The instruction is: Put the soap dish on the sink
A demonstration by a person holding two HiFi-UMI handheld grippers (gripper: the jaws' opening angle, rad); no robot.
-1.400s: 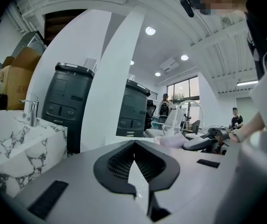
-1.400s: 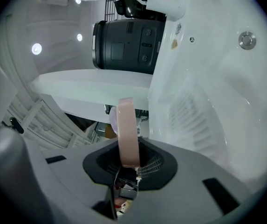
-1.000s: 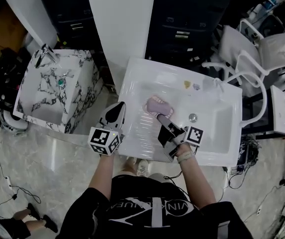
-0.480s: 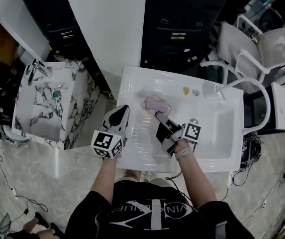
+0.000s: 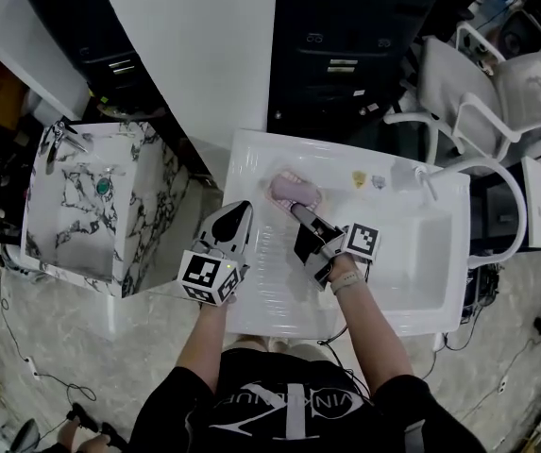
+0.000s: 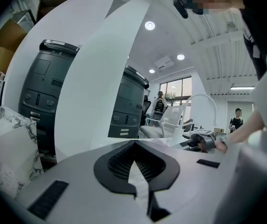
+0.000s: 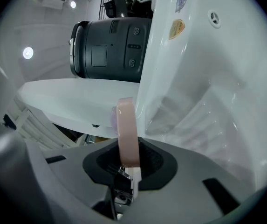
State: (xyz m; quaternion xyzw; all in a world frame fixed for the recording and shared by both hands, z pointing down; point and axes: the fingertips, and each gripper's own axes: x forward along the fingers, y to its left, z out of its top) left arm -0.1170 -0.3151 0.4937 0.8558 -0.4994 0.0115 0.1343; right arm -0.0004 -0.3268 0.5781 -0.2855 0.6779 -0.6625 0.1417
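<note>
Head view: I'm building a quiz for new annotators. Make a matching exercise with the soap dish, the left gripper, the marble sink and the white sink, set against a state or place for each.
1 soap dish
2 left gripper
3 marble sink
4 white sink

a at the view's left, away from both grippers
b shut, empty
c gripped by the right gripper
d beneath the soap dish

Pairs: 1-c, 2-b, 3-a, 4-d

sink: white, glossy, smooth | soap dish: pink, matt plastic | marbled basin left of sink: polished stone look
</note>
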